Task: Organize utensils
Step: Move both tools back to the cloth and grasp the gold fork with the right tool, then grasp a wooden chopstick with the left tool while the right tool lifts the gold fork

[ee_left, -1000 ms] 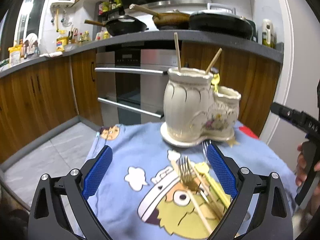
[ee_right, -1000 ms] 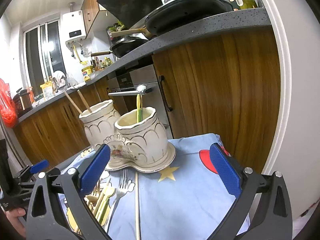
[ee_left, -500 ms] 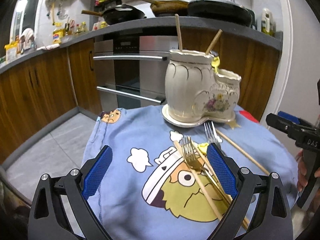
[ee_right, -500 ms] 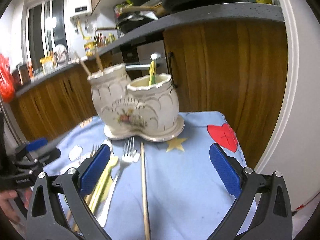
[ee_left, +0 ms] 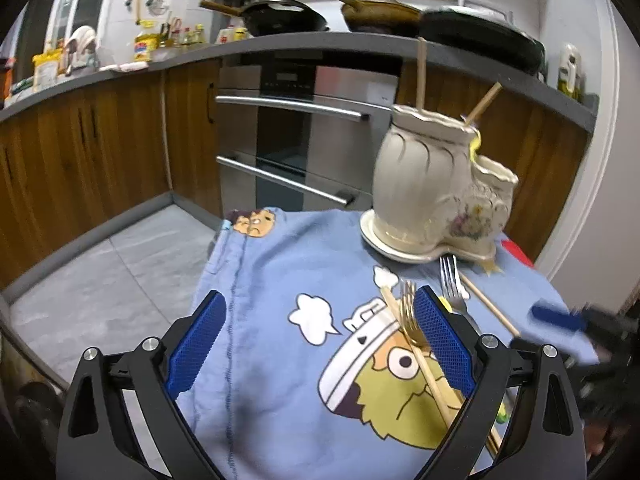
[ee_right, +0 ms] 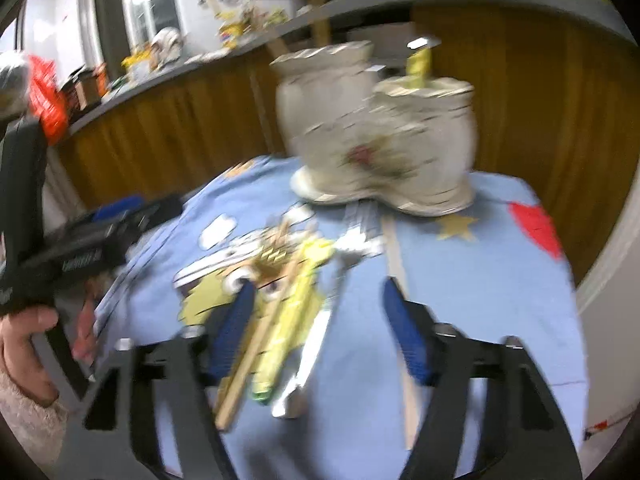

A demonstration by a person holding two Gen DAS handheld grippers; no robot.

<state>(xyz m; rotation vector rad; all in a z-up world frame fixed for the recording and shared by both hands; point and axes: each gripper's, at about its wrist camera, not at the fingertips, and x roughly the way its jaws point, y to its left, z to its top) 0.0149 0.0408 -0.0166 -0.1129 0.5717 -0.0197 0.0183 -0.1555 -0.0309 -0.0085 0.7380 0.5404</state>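
A cream ceramic two-pot utensil holder stands at the far side of a blue cartoon cloth; two chopsticks stick out of its taller pot. Loose on the cloth lie a gold fork, a silver fork, wooden chopsticks and a yellow utensil. My left gripper is open and empty over the cloth's near left. My right gripper is open, low over the utensil pile, its fingers either side of the silver fork. The right view is blurred. The holder shows there too.
Wooden kitchen cabinets and a steel oven stand behind the table, with pans on the counter above. The tiled floor lies to the left. The table edges fall off close around the cloth.
My right gripper has dropped forward and down over the loose utensils and narrowed somewhat. My left gripper has drawn back and left; the holder now sits farther right in its view.
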